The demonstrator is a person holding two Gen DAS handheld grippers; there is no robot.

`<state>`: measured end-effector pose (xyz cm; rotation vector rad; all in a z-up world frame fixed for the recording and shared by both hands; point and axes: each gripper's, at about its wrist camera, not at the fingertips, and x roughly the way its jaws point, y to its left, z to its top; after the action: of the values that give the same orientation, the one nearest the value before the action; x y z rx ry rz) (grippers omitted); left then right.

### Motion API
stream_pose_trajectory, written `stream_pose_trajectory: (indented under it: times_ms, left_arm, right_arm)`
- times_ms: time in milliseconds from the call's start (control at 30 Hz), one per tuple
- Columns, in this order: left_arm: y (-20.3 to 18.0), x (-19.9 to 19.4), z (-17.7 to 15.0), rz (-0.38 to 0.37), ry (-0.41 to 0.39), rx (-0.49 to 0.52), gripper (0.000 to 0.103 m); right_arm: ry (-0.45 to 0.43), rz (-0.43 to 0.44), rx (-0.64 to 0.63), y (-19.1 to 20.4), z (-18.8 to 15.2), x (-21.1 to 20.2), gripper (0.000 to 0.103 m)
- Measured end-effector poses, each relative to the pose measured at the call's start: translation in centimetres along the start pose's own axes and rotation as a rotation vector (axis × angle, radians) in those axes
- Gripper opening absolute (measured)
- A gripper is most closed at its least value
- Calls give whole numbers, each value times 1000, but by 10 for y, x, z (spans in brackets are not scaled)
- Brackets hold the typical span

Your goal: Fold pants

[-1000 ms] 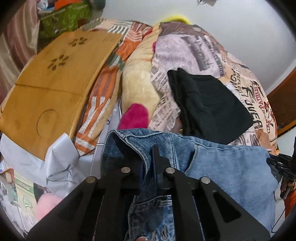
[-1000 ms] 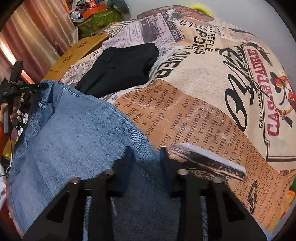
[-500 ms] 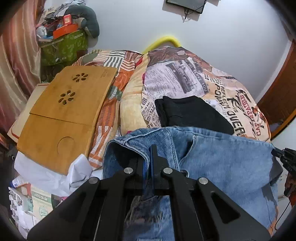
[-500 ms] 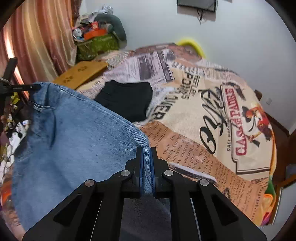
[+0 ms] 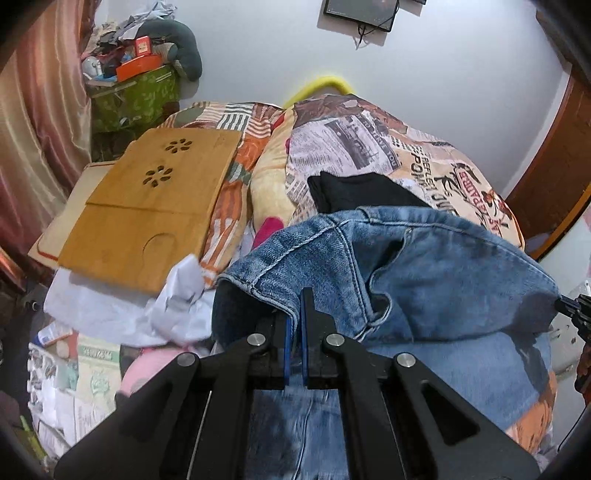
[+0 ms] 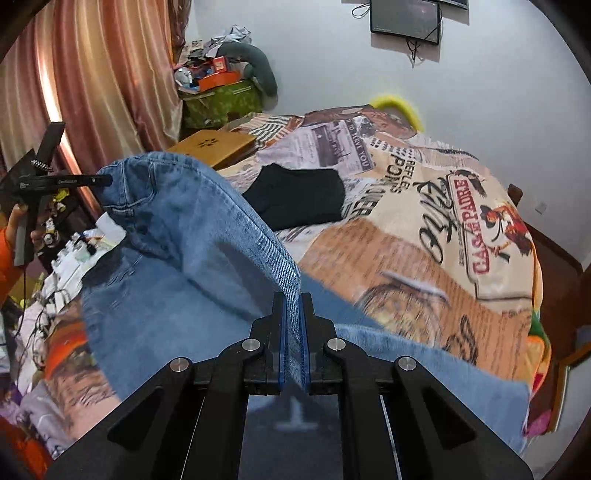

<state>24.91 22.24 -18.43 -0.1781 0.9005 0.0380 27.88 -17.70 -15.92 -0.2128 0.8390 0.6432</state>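
Black garment [image 6: 299, 195] on printed bedspread [image 6: 424, 236]

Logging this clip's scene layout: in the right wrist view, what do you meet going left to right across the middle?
Left claw → jeans → black folded garment → printed bedspread.

Bed [image 6: 424, 236] — folded garment [image 6: 299, 203] laid on it, behind the jeans [image 6: 177, 258]; wooden tray [image 5: 147, 210] placed to the left.

Home bedroom, printed bedspread [image 6: 424, 229], pink curtains [image 6: 110, 74], wall screen [image 6: 404, 16], cluttered corner
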Motion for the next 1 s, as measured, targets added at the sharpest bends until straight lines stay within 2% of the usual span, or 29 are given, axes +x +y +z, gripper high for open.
stream_pose_trajectory:
  times_ms: [233, 433, 533, 600, 733, 833, 1000]
  left_arm:
    - [5, -20, -63, 39, 41, 30, 3]
    - [14, -9, -116, 31, 144, -13, 6]
    - [19, -5, -134, 56, 188, -36, 7]
    - [22, -8, -142, 75, 189, -32, 7]
    - [26, -30, -140, 68, 157, -35, 7]
    - [20, -47, -128, 90, 110, -6, 8]
    - [-8, -55, -94, 70, 61, 28, 22]
  right_arm:
    - [20, 40, 40, 27, -45, -11, 6]
    - [38, 52, 92, 42, -76, -6, 6]
    - [43, 52, 138, 42, -85, -6, 6]
    - [48, 53, 157, 42, -90, -6, 8]
    - [68, 57, 190, 42, -98, -11, 10]
    - [75, 56, 221, 35, -102, -20, 10]
    - [34, -7, 282, 5, -101, -45, 12]
